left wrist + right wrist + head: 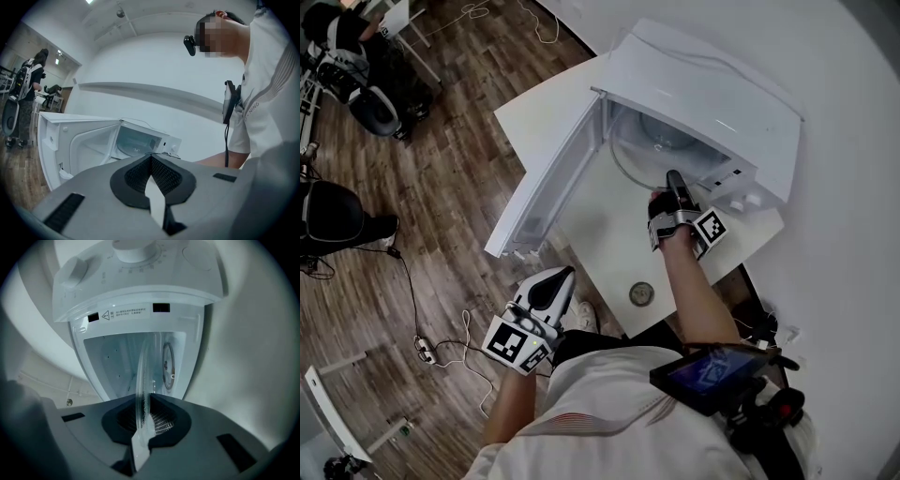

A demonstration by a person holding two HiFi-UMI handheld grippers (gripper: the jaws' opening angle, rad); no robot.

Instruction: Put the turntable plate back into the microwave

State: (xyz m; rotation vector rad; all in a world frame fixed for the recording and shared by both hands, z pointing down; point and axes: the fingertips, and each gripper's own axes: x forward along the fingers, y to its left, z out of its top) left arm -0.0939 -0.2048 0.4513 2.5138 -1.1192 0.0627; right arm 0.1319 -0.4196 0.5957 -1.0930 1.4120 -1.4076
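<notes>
Right gripper (146, 405) pinches glass turntable plate (142, 373) by its rim, plate partway into open microwave (712, 94) cavity, seating still to do; left gripper (151, 161) jaws pressed together, empty.

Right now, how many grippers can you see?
2. The left gripper is by the person's waist, empty, near the open door. The right gripper holds the glass plate at the microwave opening. No others show.

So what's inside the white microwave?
The clear round glass turntable plate, rim gripped by the right hand-held gripper, near a round ring. That gripper's body covers the cavity's nearer part.
</notes>
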